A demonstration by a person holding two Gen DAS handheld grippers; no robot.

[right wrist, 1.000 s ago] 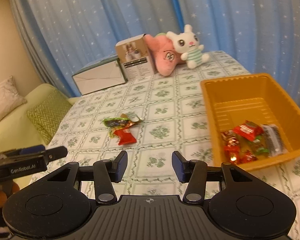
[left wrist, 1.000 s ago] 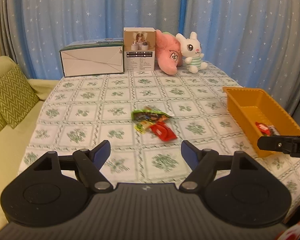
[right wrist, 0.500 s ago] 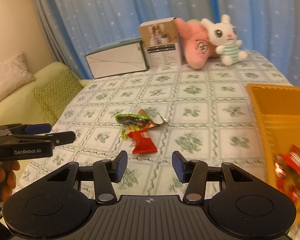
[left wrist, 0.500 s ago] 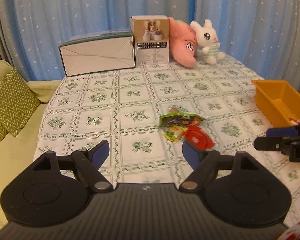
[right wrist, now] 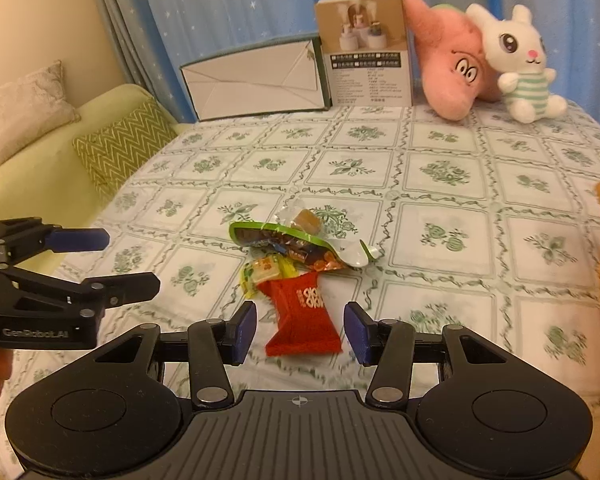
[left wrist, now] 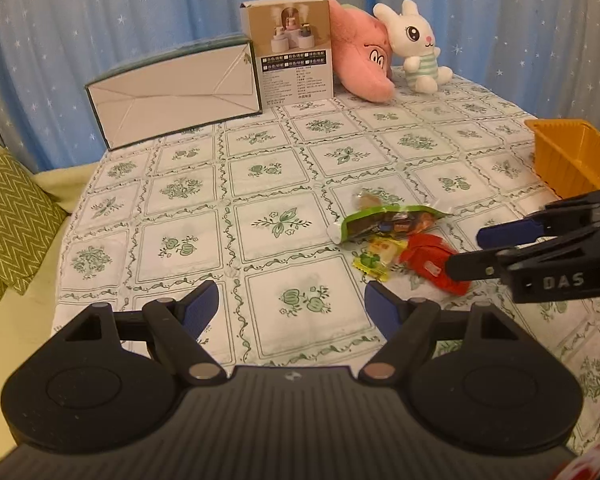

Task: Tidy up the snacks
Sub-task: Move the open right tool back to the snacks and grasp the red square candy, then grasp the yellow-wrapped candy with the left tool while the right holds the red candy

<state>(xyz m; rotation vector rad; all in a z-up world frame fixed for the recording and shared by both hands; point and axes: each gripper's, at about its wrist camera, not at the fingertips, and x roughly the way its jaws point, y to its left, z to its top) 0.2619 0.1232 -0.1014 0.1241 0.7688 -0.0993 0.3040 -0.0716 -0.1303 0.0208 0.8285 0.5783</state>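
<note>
On the tabletop [right wrist: 440, 216], which has a white cloth with green flower squares, 4 snacks lie together in a small heap near the front edge. The red packet [right wrist: 302, 318] is the closest one; it lies flat, and in the right wrist view it sits between the 2 blue pads of the right gripper [right wrist: 300, 328]. The jaws of this gripper stand apart and the pads do not touch the packet, so nothing is grasped. Behind the red packet lie a yellow-green candy [right wrist: 262, 272], a green bag [right wrist: 288, 246] and a small clear-wrapped sweet [right wrist: 306, 220], all touching or overlapping.

The left gripper [left wrist: 292, 312] is to the left of the heap, with its jaws wide apart and only cloth between them (no snack is near its pads).

The orange tray [left wrist: 568, 156] stands at the right side of the tabletop, well apart from the heap. At the far edge stand 2 boxes [right wrist: 256, 80], a pink plush [right wrist: 448, 64] and a white rabbit plush [right wrist: 520, 64].
</note>
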